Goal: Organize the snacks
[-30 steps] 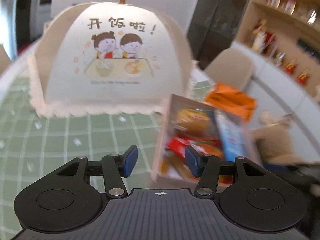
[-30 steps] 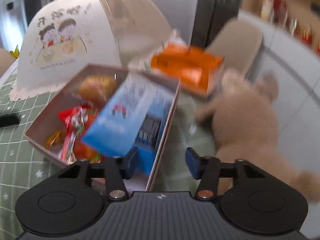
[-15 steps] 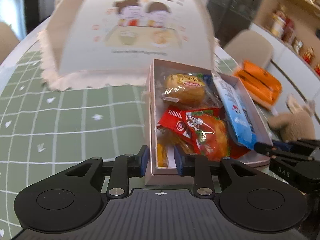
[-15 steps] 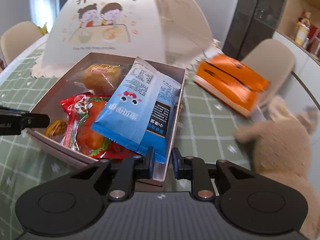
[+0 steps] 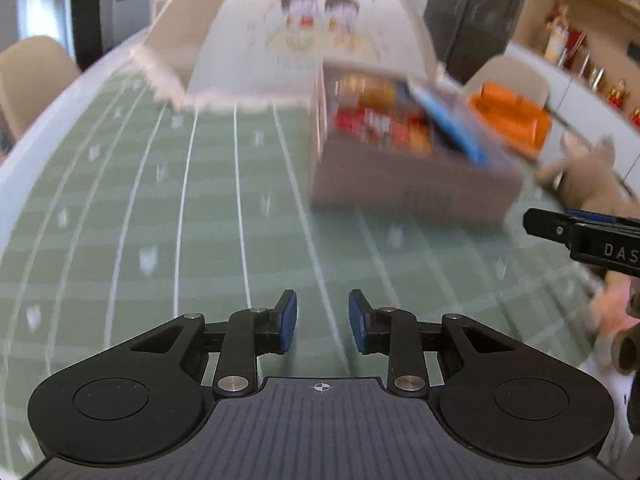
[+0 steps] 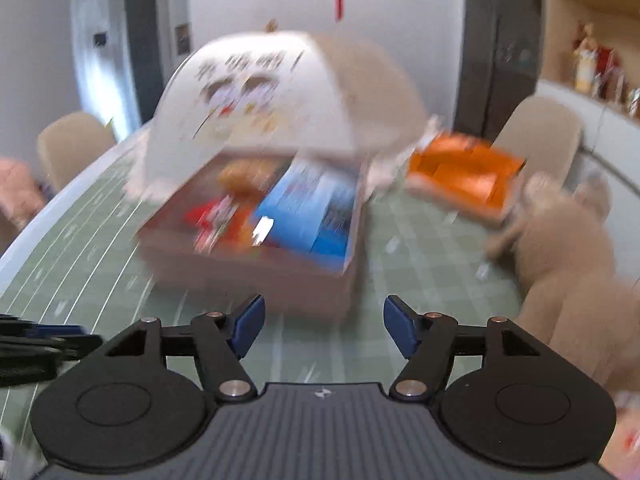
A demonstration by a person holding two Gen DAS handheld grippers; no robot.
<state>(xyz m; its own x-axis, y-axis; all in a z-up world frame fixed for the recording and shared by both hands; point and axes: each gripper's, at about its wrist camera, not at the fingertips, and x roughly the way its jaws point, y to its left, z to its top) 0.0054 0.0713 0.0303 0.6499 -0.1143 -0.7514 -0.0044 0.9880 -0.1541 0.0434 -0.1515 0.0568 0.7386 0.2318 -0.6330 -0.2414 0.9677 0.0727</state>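
The right claw has just been opening and stands wide and empty, the snack box just ahead on the desk. The left claw is narrow, empty, box ahead-right; both look let go, box likely set there filled.

Both cameras sit low over the bench, each just behind its own tongs, and look forward and down.

The left camera looks past the left tongs. The box lies ahead and to the right, well away from them. The right tongs poke in at the right edge, just right of the box.

The right camera looks past the right tongs. It is nearer, with the box just ahead and a little left. The left tongs show at the left edge.

Both views share the box, the white cover behind it, the orange pack and the plush toy to its right. Both are blurry.
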